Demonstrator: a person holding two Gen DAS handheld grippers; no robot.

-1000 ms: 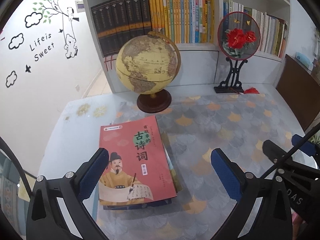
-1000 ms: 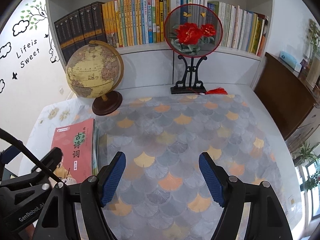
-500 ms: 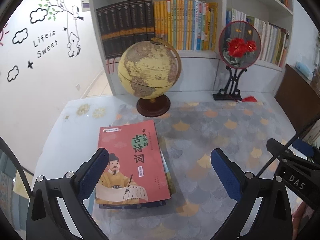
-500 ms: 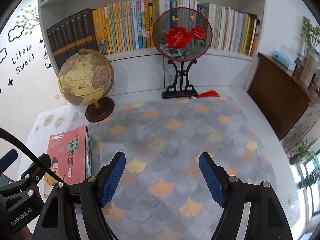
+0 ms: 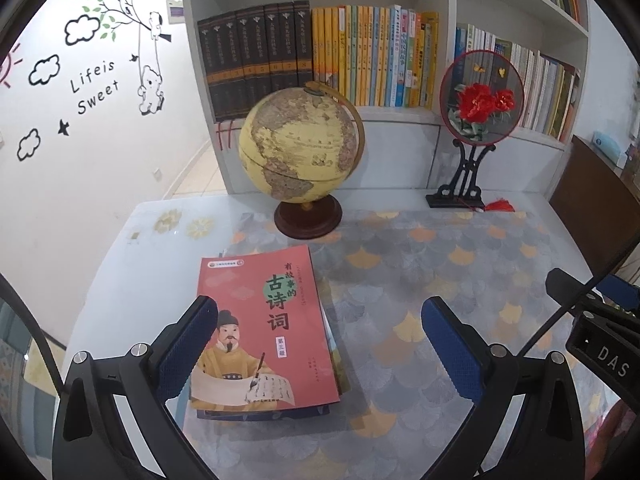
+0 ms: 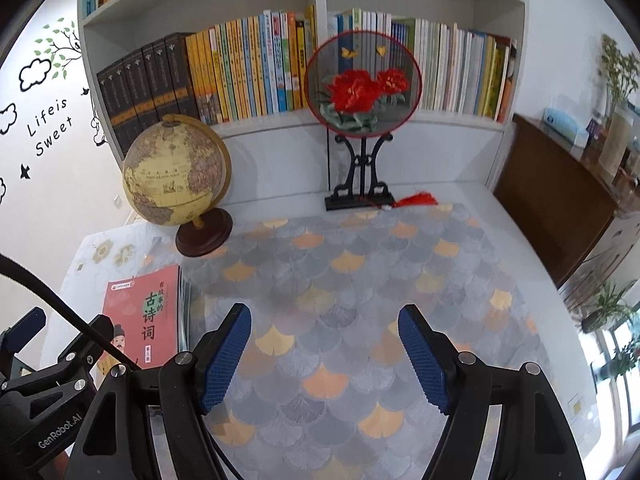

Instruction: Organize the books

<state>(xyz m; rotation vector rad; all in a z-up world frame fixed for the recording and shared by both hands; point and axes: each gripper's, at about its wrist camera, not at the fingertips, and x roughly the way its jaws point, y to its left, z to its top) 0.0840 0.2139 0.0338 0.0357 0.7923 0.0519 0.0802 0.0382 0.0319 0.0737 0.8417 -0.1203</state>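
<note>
Nearest the desk's front edge, the left claw point(image 5: 316, 356) hangs with its blue pads spread wide and nothing between them pressed; its left pad overlaps the near left corner of the red book point(image 5: 264, 328) in view, though contact cannot be told. That book tops a small stack lying flat toward the desk's point(image 5: 120, 264) left side, partly on the fan-patterned mat point(image 6: 360, 280). To its right the right claw point(image 6: 324, 356) is likewise parted, over bare mat (holding nothing). Farther back, a globe point(image 5: 300, 144) stands near the rear left, an embroidered fan on a black stand point(image 6: 362, 84) at the rear edge. Behind them, shelved books point(image 6: 248, 72) fill the bookcase.
</note>
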